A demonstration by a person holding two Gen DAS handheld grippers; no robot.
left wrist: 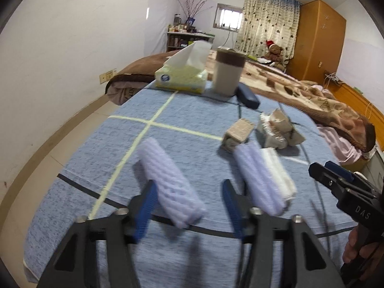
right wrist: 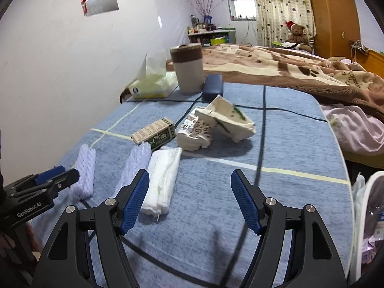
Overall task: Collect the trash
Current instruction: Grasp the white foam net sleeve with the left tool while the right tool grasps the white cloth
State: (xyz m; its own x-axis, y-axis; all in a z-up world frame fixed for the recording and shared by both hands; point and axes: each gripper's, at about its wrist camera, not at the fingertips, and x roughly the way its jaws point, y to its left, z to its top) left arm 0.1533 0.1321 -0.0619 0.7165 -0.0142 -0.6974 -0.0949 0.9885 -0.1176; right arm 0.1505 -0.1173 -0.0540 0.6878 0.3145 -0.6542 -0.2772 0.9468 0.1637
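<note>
- Both tongs stood apart and gripped nothing: the left gripper (left wrist: 188, 210) had a lilac foam net (left wrist: 171, 183) lying between its open jaws, not pressed, while the right gripper (right wrist: 189, 200) hung open above bare blue tablecloth (right wrist: 288, 144).
- Near them lay the trash — a second lilac net (right wrist: 134, 168) touching a folded white tissue (right wrist: 163, 180), a small green carton (right wrist: 154, 135), crumpled paper cups (right wrist: 216, 124).
- Behind stood a tissue box (left wrist: 181, 78) and a lidded cup (left wrist: 228, 72).
</note>
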